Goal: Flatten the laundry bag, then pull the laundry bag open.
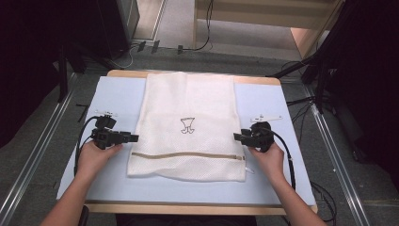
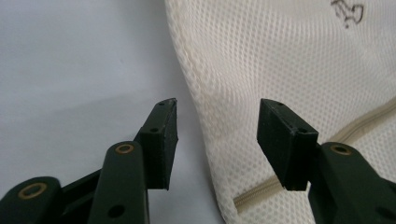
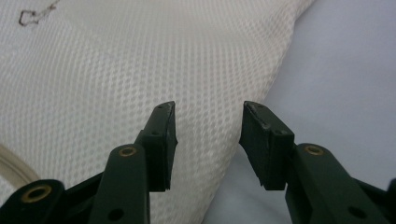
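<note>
We bracket the mesh laundry bag [image 1: 187,127] from both sides, ready to take its edges.

The bag lies flat in the middle of the pale blue table mat [image 1: 117,94], zipper [image 1: 188,155] toward us, so both side seams are easy to reach. We hold the left gripper [image 1: 132,138] at the bag's left seam and the right gripper [image 1: 236,136] at its right seam, opposite each other just above the zipper line, likely so we can pinch both edges evenly. Both claws stand wide, holding nothing: in the left gripper view the seam [image 2: 196,88] runs between the jaws, and in the right gripper view the bag's edge [image 3: 252,107] sits in the gap.
</note>
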Demonstrator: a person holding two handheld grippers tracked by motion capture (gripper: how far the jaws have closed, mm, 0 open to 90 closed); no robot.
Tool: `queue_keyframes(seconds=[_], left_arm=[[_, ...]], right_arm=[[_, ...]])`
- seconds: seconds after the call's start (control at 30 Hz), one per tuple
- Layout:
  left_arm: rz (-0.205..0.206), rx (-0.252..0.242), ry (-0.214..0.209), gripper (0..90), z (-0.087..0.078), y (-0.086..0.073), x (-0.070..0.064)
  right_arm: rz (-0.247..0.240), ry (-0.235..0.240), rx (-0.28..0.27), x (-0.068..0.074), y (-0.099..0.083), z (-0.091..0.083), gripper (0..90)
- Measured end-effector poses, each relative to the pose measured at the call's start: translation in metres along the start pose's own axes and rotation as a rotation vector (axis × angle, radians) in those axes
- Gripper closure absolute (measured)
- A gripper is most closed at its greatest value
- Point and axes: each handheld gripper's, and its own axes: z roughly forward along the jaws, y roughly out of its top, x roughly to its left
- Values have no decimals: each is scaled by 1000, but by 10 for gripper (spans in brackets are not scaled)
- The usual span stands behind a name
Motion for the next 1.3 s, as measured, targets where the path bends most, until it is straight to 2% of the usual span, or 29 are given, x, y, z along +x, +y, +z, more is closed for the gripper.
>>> queue_keyframes(seconds=[0.1, 0.13, 0.17, 0.23, 0.27, 0.3, 0.37, 0.43, 0.47, 0.57, 0.67, 0.73, 0.87, 0.97, 1.07, 1.1, 1.2, 1.3], left_arm=[[-38, 38, -2, 565, 10, -1, 0], [-31, 22, 8, 604, 11, -1, -1], [-28, 25, 1, 654, 13, 0, -1], [-20, 28, 5, 684, 15, 0, -2], [25, 31, 12, 698, 16, 0, -5], [40, 32, 18, 733, 17, 0, -6], [36, 40, 14, 818, 18, 1, -4], [38, 49, 13, 853, 19, 4, -3], [40, 46, 14, 857, 19, 6, -3], [31, 18, 27, 857, 21, 14, 0], [42, -4, 44, 856, 23, 21, 3], [54, -10, 51, 854, 25, 24, 6], [42, -12, 52, 842, 28, 29, 13], [28, -26, 31, 773, 29, 30, 17], [40, -31, 6, 675, 24, 29, 15], [32, -36, -1, 648, 22, 29, 14], [40, -38, 1, 593, 20, 28, 12], [59, -37, -1, 528, 17, 28, 10]], right_arm=[[-17, -13, 39, 2, -5, 5, 568], [-31, -21, 51, 3, -6, 8, 580], [-37, -27, 65, 4, -6, 11, 595], [-61, -56, 64, 7, -7, 13, 685], [-59, -62, 64, 7, -7, 13, 755], [-52, -55, 65, 6, -7, 12, 787], [-29, -29, 66, 1, -7, 13, 829], [7, 1, 74, -3, -5, 13, 845], [4, 10, 77, -5, -4, 13, 851], [-11, -8, 79, -5, 1, 16, 856], [-16, -26, 61, -8, 8, 21, 860], [-3, -29, 57, -11, 12, 24, 861], [-20, -27, 55, -16, 19, 30, 859], [21, -16, 46, -21, 20, 32, 825], [27, -14, 40, -21, 19, 30, 753], [30, -9, 33, -22, 19, 28, 729], [38, 14, 13, -21, 20, 23, 698], [34, 17, 9, -19, 20, 20, 675]])
